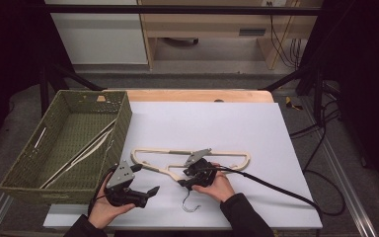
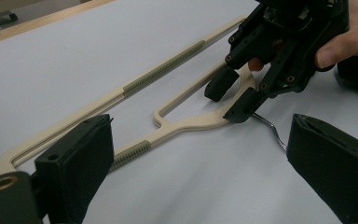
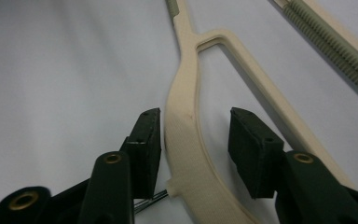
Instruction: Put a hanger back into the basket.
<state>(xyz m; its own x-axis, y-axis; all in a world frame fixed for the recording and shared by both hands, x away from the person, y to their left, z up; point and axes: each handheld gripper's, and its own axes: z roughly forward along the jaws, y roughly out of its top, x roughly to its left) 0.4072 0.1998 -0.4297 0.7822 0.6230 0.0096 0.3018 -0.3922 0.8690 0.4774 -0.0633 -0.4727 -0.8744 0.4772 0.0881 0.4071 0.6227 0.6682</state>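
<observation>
At the left edge of the tabletop (image 1: 256,123) stands a green woven basket (image 1: 121,121) with a few pale sticks lying in it, too thin to identify. Just right of the basket, the left gripper (image 1: 148,192) rests low on the white sheet, its jaws spread wide with nothing between them, pointing rightward toward the work. Next comes the cream hanger (image 1: 237,154), lying flat on the sheet with its long bar running left to right across the tabletop and its metal hook (image 1: 190,205) curling toward the person. The right gripper (image 1: 183,183) is over the hanger's neck, where the curved top meets the hook; in the right gripper view the neck (image 3: 184,135) runs straight up between the two jaws, its length along their gap, with one pad almost against it and the other clearly apart from it, so the jaws straddle it half closed and do not yet pinch it. Judging by this, the right hand is the one placed for the grasp, and the closing direction is across the neck's narrow width. The sheet is smooth and bare around the hanger; beyond the tabletop's far wooden edge lie grey floor, pale cabinets and trailing cables at the right.
</observation>
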